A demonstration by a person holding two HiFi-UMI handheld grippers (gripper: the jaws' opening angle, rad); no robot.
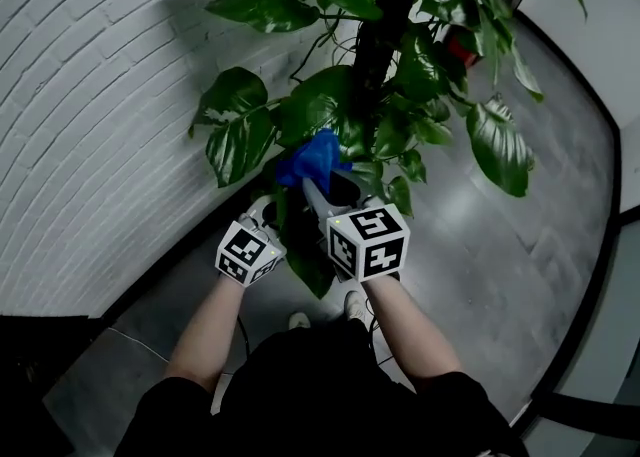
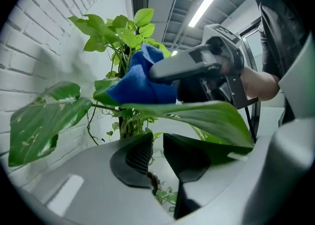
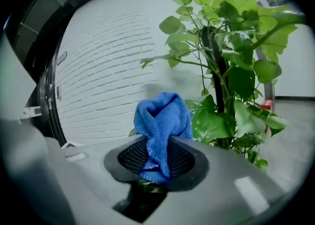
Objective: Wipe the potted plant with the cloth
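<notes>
Potted plant: fills the upper centre, by the brick wall.
Broad leaf: centre, apparently being wiped.
Left gripper: jaws slightly parted, empty; under the leaf, probably steadying it.
Right gripper: clenched on the blue cloth, pressed to the foliage.

Head view dim, w/ dark corners; ceiling strip light glares (left gripper view); both gripper views fisheye-warped, near parts blurred.
</notes>
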